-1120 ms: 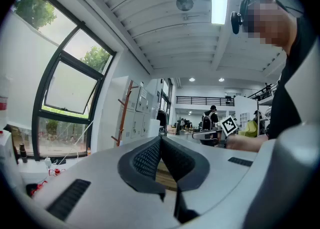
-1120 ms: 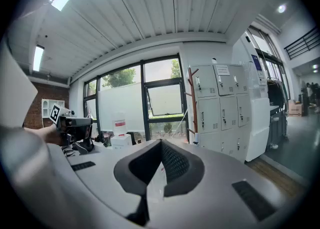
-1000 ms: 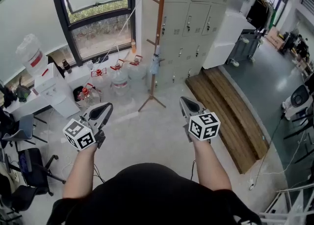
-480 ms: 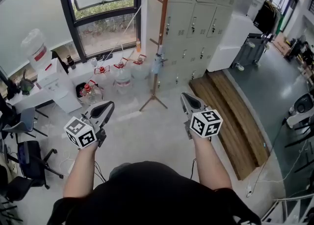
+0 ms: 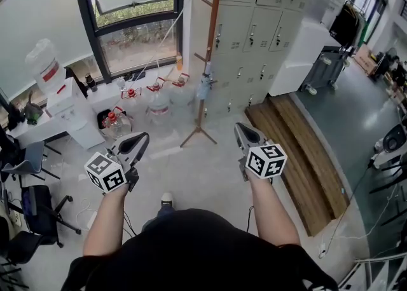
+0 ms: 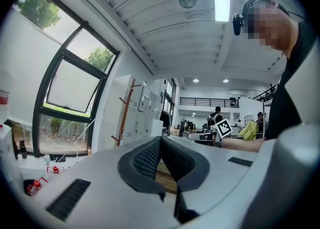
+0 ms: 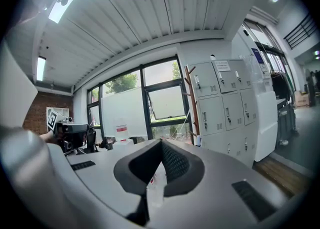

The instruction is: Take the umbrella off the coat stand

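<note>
Task not begun. Pale-blue folded umbrella (image 5: 203, 84) hangs low on the wooden coat stand (image 5: 212, 35) beside the lockers (image 5: 254, 29), well apart from both grippers. Left gripper (image 5: 141, 137) and right gripper (image 5: 240, 127): jaws closed, nothing held. Remaining: approach, grasp, unhook.

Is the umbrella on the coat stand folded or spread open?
Folded: the umbrella hangs as a slim pale-blue bundle close against the coat stand pole, with no canopy spread out.
</note>
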{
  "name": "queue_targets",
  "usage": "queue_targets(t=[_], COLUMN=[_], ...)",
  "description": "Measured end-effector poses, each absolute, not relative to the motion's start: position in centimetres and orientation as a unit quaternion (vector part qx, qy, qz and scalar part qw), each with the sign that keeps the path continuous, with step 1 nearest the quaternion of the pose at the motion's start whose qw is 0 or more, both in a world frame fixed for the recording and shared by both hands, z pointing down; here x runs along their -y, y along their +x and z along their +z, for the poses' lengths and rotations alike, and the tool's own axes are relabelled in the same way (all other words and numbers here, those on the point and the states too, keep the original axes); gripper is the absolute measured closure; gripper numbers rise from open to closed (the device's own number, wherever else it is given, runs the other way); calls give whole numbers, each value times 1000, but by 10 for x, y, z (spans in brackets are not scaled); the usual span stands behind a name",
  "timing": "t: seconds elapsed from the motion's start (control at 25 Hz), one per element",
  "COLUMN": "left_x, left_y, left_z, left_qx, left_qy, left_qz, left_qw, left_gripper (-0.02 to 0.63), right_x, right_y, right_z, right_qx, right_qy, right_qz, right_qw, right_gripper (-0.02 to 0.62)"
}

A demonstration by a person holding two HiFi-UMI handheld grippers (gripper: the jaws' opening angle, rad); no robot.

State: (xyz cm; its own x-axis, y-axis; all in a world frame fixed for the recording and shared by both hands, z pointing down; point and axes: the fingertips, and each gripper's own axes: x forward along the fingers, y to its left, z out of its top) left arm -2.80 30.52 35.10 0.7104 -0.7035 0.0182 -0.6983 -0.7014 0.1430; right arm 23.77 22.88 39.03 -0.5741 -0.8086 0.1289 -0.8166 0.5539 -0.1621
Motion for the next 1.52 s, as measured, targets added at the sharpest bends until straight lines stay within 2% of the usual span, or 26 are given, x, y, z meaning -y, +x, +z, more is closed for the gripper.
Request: queue_targets(t=[1.52], left_x=[-50], left_y=[-99], left_z=[374], left_qx=[323], left_qy=[941], left_qz=[-13], left_qw=[103], left_gripper=[583], right_x=[-12], right_y=[165], right_z=[418], right_qx=[853], right_qy=[503], right_qz=[127], right_qw=[59], right_gripper=[582])
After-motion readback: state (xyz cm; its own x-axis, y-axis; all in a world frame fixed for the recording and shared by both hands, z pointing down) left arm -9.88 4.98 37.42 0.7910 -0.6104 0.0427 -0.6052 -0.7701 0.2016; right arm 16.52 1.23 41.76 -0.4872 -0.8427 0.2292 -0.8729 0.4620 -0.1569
